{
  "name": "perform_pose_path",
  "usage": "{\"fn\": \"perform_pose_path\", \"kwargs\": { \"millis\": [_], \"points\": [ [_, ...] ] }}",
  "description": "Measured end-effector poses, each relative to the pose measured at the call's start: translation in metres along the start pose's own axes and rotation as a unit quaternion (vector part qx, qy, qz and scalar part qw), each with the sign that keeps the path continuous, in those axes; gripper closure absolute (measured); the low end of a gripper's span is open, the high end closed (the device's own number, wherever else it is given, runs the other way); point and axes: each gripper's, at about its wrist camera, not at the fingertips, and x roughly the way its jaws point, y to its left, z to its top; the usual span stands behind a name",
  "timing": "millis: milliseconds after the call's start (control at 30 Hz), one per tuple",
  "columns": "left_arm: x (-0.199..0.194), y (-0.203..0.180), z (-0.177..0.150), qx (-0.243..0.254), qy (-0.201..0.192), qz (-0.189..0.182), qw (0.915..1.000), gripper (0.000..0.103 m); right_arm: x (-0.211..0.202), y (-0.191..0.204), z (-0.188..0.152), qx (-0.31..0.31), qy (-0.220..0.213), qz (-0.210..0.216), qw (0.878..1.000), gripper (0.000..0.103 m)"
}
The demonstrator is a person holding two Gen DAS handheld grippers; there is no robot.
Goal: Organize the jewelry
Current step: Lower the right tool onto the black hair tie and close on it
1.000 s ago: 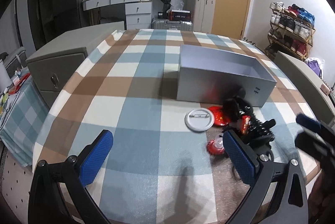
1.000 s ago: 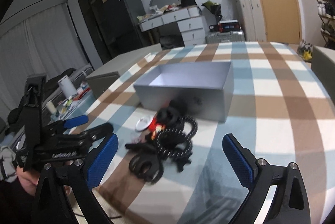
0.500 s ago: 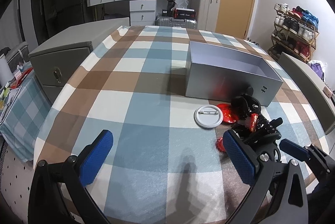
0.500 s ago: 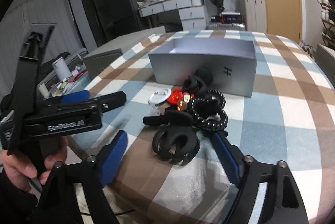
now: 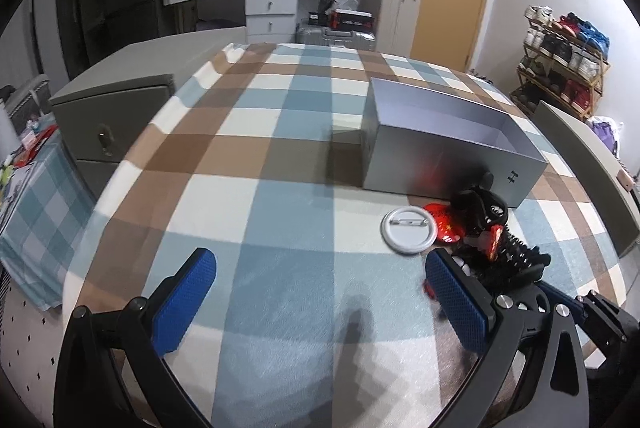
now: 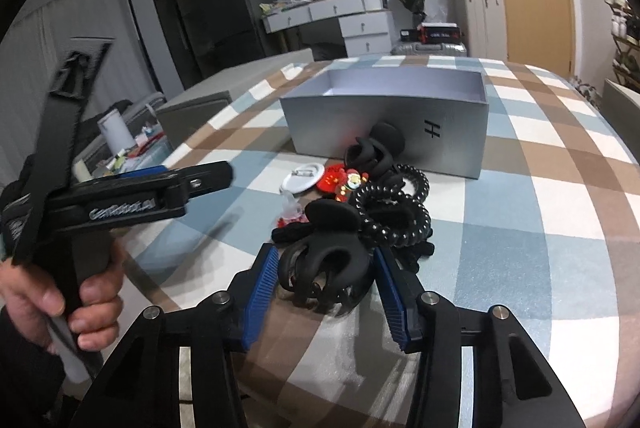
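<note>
From the left wrist camera, the left gripper (image 5: pixel 320 292) hangs over the plaid tablecloth (image 5: pixel 256 164) with its blue pads (image 5: pixel 184 300) spread wide and nothing between them. Ahead and to the right stands an open grey box (image 5: pixel 448 156), its inside bare as far as this view shows. Just in front of the box lies the jewelry pile: a white round pin badge (image 5: pixel 409 229) lying back-up, a red badge (image 5: pixel 444 224) touching it on the right, and a tangle of black hair accessories (image 5: pixel 500 252) beyond the right pad. At the lower right edge part of the right gripper (image 5: pixel 600 316) shows, too little of it to judge its jaws from here. From the right wrist camera, the right gripper (image 6: pixel 326 288) has its jaws closing in around a black claw hair clip (image 6: pixel 324 264) that sits on the cloth at the near end of the pile; the clip lies between the blue pads (image 6: pixel 262 288), which stand right at its sides, but whether they press on it cannot be told for sure. Behind the clip lie a black coiled hair tie (image 6: pixel 396 204), a small red ornament (image 6: pixel 344 182) and the white badge (image 6: pixel 302 178), with the grey box (image 6: pixel 384 124) behind them. At the left a person's hand (image 6: pixel 64 292) grips the handle of the left gripper (image 6: pixel 192 180), which points toward the pile.
</note>
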Motion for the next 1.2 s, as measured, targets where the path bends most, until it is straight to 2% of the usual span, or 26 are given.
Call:
{"fn": "perform_pose_path", "kwargs": {
  "millis": [233, 300, 500, 567, 667, 800, 1100, 1200],
  "points": [
    [0.031, -0.008, 0.016, 0.020, 0.059, -0.057, 0.9964, 0.001, -0.007, -0.003, -0.001, 0.004, -0.005, 0.042, 0.999, 0.055],
    [0.035, -0.009, 0.018, 0.025, 0.065, -0.063, 0.9956, 0.001, -0.008, -0.004, -0.001, 0.005, -0.006, 0.053, 0.999, 0.055],
    [0.046, -0.025, 0.024, 0.089, 0.091, -0.084, 0.9883, 0.001, -0.007, -0.009, -0.002, 0.006, 0.007, 0.060, 0.998, 0.055],
    [0.051, -0.027, 0.025, 0.097, 0.106, -0.096, 0.9849, 0.010, -0.008, -0.009, -0.003, 0.004, 0.009, 0.063, 0.998, 0.055],
    [0.058, -0.029, 0.026, 0.105, 0.121, -0.107, 0.9812, 0.015, -0.011, -0.010, -0.005, 0.003, 0.007, 0.064, 0.998, 0.055],
    [0.058, -0.030, 0.028, 0.119, 0.123, -0.115, 0.9785, 0.023, -0.017, -0.014, -0.005, 0.007, -0.002, 0.065, 0.998, 0.055],
    [0.056, -0.035, 0.030, 0.163, 0.128, -0.136, 0.9687, 0.066, -0.030, -0.022, -0.006, 0.017, -0.022, 0.057, 0.998, 0.055],
    [0.057, -0.036, 0.029, 0.171, 0.126, -0.133, 0.9681, 0.066, -0.033, -0.027, -0.006, 0.026, -0.024, 0.051, 0.998, 0.055]
  ]
}}
